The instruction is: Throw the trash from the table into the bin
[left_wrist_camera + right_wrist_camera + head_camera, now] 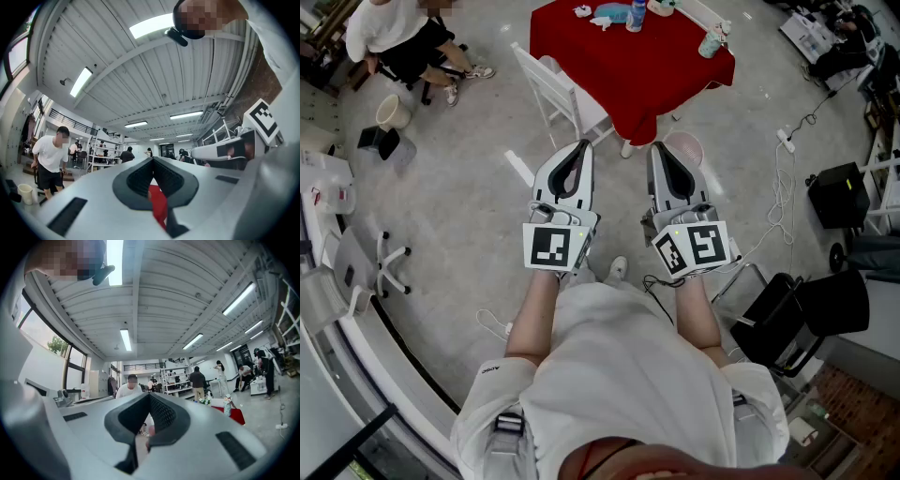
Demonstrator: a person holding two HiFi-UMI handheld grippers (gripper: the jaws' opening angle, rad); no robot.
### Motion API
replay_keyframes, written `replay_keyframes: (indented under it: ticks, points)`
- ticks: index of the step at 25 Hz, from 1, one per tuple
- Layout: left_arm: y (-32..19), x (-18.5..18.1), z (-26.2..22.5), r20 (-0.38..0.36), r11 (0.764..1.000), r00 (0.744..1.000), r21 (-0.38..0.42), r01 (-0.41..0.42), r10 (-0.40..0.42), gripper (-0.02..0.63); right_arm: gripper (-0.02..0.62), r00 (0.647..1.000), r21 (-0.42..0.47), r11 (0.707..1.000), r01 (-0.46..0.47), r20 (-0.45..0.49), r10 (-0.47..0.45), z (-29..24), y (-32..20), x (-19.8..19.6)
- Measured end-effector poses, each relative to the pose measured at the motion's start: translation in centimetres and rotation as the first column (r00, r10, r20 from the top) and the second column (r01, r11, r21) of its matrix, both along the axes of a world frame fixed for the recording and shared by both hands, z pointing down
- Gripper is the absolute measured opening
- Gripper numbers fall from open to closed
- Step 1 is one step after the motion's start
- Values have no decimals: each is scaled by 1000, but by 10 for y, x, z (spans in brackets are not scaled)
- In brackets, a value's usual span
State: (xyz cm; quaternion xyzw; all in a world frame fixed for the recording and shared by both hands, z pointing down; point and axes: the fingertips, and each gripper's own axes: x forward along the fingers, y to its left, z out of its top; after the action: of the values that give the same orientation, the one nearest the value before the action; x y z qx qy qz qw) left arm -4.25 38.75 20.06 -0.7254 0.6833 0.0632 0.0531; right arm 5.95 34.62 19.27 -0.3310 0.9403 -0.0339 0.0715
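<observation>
Two grippers, the left gripper (581,147) and the right gripper (660,150), point at one red table (628,75). Both have their jaws pressed together on nothing. Only the head view shows the table top, where the trash lies: one blue bottle (637,14), one cup (711,42) and small white scraps (582,11). One white chair (558,89) stands beside the table. The gripper views show standing people (198,380) far past the table.
</observation>
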Motion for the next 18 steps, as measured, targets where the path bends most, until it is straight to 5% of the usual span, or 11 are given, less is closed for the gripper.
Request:
replay_keyframes:
  ticks: [18]
  points:
    - [-20, 40, -11, 18, 999, 999, 27, -29, 28, 5, 8, 998, -14, 999, -29, 57, 30, -5, -13, 44]
